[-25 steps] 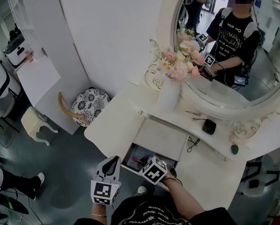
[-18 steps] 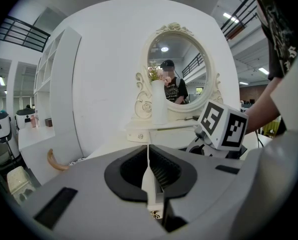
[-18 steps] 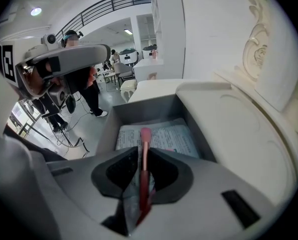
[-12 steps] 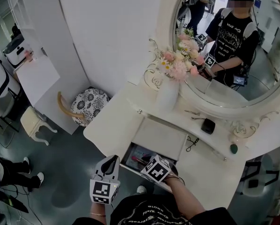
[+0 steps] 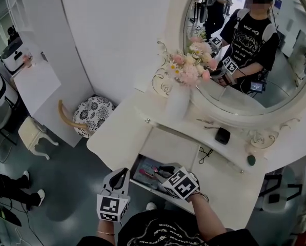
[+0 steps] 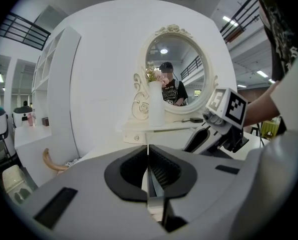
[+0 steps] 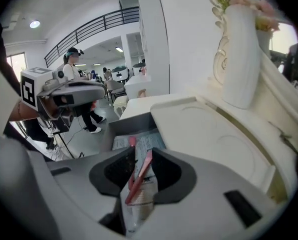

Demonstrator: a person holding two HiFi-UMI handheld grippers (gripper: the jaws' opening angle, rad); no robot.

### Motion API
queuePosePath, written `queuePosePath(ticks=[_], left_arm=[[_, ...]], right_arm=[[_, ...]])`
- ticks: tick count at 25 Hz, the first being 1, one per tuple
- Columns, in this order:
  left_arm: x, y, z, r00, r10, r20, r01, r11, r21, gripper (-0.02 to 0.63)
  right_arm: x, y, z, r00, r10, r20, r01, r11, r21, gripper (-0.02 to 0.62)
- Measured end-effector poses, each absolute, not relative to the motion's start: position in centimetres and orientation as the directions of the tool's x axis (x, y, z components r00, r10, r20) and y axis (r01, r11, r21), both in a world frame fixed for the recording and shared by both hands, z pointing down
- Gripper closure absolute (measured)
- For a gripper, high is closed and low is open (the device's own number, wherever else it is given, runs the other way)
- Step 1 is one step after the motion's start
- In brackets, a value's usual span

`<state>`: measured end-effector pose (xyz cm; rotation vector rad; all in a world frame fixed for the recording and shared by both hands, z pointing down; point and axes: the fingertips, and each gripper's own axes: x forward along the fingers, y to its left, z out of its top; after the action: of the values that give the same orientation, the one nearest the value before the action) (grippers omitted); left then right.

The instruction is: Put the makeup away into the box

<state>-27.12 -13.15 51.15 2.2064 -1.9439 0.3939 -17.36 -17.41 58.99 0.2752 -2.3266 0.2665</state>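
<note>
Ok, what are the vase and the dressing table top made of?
Vase: looks like glazed ceramic, white and glossy, with soft highlights down its side; could be plastic. Dressing table top: probably painted wood or MDF, smooth satin white with a moulded panel edge; no grain visible.

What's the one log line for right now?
left gripper: shut, empty | right gripper: jaws just opened, pink stick loose between | drawer: open
</note>
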Motion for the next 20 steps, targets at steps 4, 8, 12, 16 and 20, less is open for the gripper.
queuePosePath(ticks=[4,8,12,16,20], left_arm=[[-26.7,-13.3,51.0,0.125,-0.947,0.295,-0.99,-0.139,-0.029,0.583],[-25.6,-13.7,51.2,0.151,-0.946,0.287,-0.987,-0.162,-0.014,0.583],[-24.6,-14.0,51.2,0.18,-0.942,0.282,-0.982,-0.19,-0.01,0.583],[-24.1,-14.2,51.0,0.196,-0.94,0.278,-0.978,-0.207,-0.01,0.583],[-23.5,-14.5,50.9,0.212,-0.938,0.276,-0.975,-0.224,-0.014,0.583]], right_arm=[[-16.2,-18.0,57.4,-0.704,-0.174,0.689,-0.317,0.945,-0.085,0.482],[-14.8,-18.3,56.3,-0.716,-0.225,0.661,-0.354,0.933,-0.066,0.482],[-13.5,-18.5,55.3,-0.736,-0.262,0.624,-0.412,0.905,-0.106,0.493],[-12.1,-19.2,54.1,-0.73,-0.346,0.59,-0.473,0.879,-0.069,0.508],[-10.3,-19.8,53.4,-0.714,-0.415,0.564,-0.528,0.848,-0.044,0.508]])
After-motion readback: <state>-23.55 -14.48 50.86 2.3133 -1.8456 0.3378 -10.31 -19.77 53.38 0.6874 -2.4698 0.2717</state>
